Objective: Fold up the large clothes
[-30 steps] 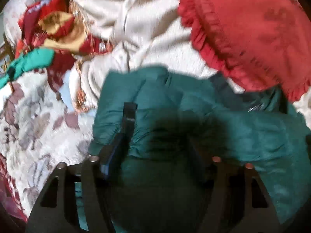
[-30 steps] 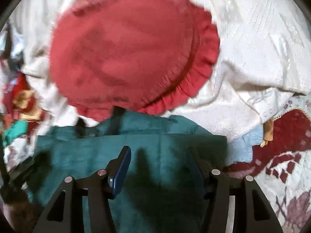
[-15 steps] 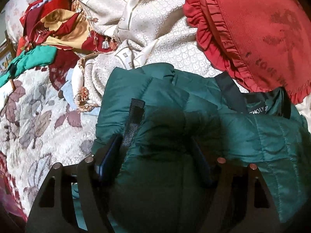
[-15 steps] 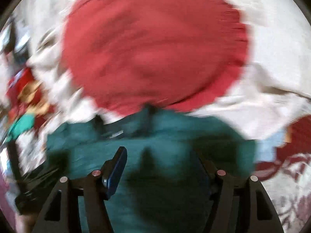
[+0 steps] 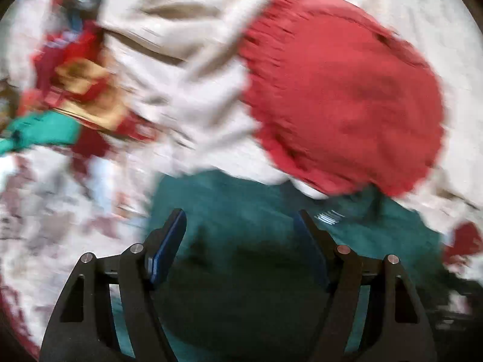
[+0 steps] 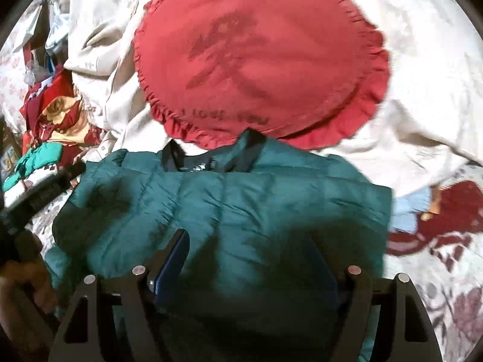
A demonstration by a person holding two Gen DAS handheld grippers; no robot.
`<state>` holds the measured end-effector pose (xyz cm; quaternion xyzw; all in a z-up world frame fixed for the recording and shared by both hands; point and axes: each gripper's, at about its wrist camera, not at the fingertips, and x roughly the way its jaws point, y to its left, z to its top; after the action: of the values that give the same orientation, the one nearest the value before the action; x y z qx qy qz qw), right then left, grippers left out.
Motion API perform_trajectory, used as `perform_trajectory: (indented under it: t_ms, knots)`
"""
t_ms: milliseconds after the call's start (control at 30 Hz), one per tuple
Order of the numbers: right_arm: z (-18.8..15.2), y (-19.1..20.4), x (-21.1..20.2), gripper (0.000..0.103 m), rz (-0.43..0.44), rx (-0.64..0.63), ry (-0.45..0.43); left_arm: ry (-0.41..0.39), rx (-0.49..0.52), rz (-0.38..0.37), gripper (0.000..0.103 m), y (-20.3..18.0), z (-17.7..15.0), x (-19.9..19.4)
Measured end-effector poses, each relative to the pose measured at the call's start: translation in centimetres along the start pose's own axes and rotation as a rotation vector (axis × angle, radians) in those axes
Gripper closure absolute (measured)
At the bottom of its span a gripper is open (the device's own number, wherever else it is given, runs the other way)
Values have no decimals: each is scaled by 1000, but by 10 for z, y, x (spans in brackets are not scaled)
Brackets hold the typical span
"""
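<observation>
Both tools (image 5: 240, 226) (image 6: 250, 250) hover open above the green jacket (image 6: 241, 199).

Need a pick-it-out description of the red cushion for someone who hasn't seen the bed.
Start at the green puffer jacket spread on the bed just ahead of the tongs. Past its collar, on rumpled cream bedding, lies the red cushion. It is the only round thing there, plain red with a ruffled edge, a faint darker print and lettering.
</observation>
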<state>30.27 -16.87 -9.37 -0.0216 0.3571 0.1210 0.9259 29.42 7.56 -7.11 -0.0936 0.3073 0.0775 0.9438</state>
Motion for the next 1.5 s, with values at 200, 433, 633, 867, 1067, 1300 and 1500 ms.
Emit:
perform_trajectory:
  t_ms: [200, 433, 633, 867, 1067, 1300, 1500]
  knots:
    - [-32, -16, 29, 18, 30, 31, 59, 271, 109, -10, 28, -15, -26, 55]
    - [-34, -23, 24, 12, 49, 29, 47, 254, 156, 26, 22, -23, -27, 63]
    - [-36, -24, 24, 4, 87, 33, 42, 230, 163, 42, 18, -29, -31, 60]
    - [-37, -14, 28, 0, 50, -16, 61, 214, 215, 65, 17, -36, -34, 61]
    - [-37, -12, 32, 0, 28, -43, 72, 217, 212, 61, 16, -35, -33, 62]
    - [-38, -10, 31, 0, 14, -54, 58, 201, 198, 13, 16, -29, -34, 57]
    - [-35, -9, -3, 1, 13, -116, 143, 257, 239, -105, 16, -7, -28, -1]
